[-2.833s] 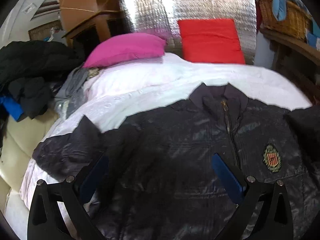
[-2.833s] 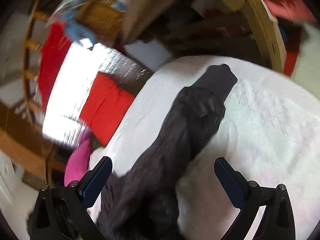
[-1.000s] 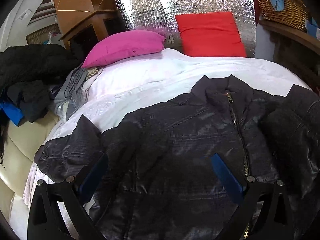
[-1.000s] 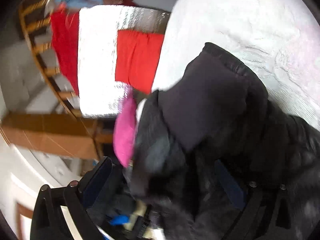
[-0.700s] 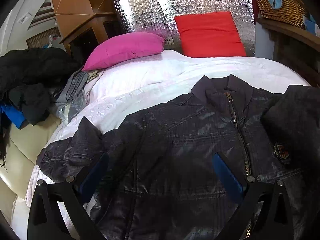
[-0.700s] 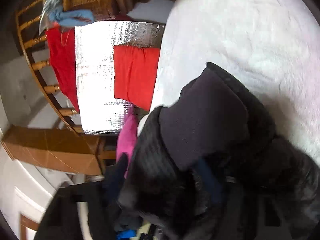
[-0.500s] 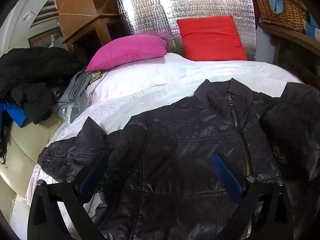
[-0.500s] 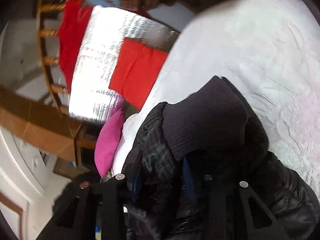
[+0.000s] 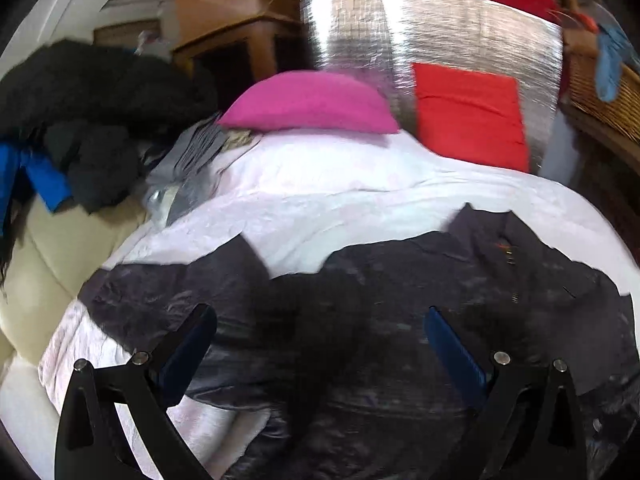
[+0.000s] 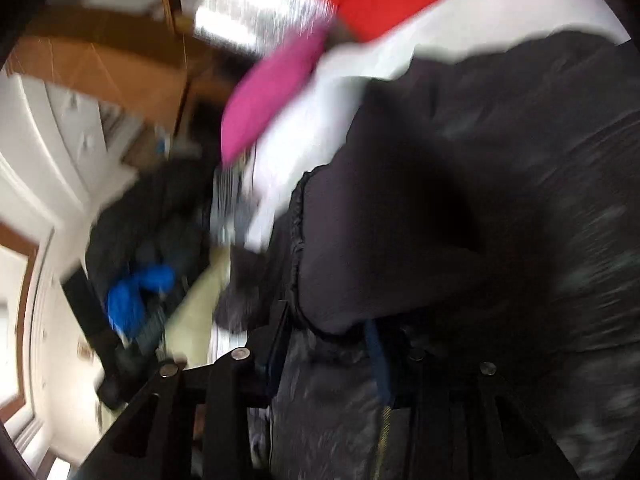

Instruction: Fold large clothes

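A dark quilted jacket [image 9: 360,320] lies front up on the white bedspread [image 9: 340,200], zip and collar toward the right of the left wrist view. Its left sleeve [image 9: 160,292] stretches out toward the bed's edge. My left gripper [image 9: 320,332] hovers open over the jacket's chest with nothing between its blue pads [image 9: 452,344]. In the blurred right wrist view, my right gripper [image 10: 326,344] has the other sleeve's knit cuff [image 10: 360,220] bunched between its jaws, which are opening slightly. That sleeve is lifted over the jacket body [image 10: 520,160].
A pink pillow [image 9: 312,102] and a red cushion [image 9: 468,112] lean at the head of the bed against a silver foil panel [image 9: 440,28]. Dark clothes [image 9: 80,100] are piled at the left. A wicker basket [image 9: 608,92] stands at the right.
My right gripper closed on the sleeve cuff, rolled, and carried it across the jacket toward the pillow side. My left gripper shifted left, toward the outstretched sleeve, staying open.
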`<state>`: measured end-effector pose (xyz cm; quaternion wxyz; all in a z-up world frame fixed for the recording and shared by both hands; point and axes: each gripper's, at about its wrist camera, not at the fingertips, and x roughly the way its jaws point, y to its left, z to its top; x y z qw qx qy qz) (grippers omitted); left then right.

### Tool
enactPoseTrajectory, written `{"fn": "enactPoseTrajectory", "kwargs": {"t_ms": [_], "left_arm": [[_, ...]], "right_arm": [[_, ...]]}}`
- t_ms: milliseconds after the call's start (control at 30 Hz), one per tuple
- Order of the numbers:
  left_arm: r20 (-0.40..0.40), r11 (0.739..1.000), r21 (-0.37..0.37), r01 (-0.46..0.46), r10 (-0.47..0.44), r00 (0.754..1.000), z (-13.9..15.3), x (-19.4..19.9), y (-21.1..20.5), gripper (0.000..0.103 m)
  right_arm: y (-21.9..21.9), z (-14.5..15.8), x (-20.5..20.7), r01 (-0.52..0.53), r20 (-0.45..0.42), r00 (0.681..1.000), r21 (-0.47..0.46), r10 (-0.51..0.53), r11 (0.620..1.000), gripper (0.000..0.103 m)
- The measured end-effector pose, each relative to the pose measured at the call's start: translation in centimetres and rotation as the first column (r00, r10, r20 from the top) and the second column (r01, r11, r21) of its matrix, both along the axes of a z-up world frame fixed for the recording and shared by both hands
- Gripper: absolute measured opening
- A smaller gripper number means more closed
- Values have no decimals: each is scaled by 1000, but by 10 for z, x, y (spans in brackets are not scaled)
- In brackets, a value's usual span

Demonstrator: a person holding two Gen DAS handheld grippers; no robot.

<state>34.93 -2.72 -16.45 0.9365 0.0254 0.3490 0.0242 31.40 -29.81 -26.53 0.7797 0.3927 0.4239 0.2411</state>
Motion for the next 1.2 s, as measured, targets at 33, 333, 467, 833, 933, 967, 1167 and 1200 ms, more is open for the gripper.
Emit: {"fn": "enactPoseTrajectory", "kwargs": {"t_ms": [33, 333, 467, 833, 933, 967, 1167, 1200], "left_arm": [[-16, 1000, -13, -6, 6, 1000, -3, 3, 5, 103], [-71, 991, -103, 90, -98, 993, -10, -1, 0, 103], [-110, 993, -89, 82, -92, 990, -18, 3, -2, 103], [-276, 994, -91, 56, -79, 958, -60, 12, 21, 90], [-302, 987, -108, 120, -147, 942, -67, 12, 10, 55], [-300, 984, -116, 137, -166, 939, -68, 12, 7, 55], [-324, 982, -127, 140, -175, 930, -75, 19, -4, 73], [-324, 983, -123, 136, -170, 931, -76, 19, -5, 74]], "right_arm": [[0, 3, -1, -14, 11, 1000, -4, 14, 1000, 61], [-100, 44, -52, 359, 173, 926, -123, -336, 925, 84], [-153, 28, -62, 528, 88, 849, -142, -521, 837, 84], [-204, -3, -57, 608, -46, 755, -323, -654, 725, 84], [-211, -14, -56, 623, -75, 749, -258, -658, 739, 84], [-214, -17, -57, 628, -78, 747, -239, -660, 740, 84], [-210, -25, -46, 603, -85, 771, -224, -632, 766, 83], [-205, -26, -43, 588, -91, 779, -239, -620, 773, 83]]}}
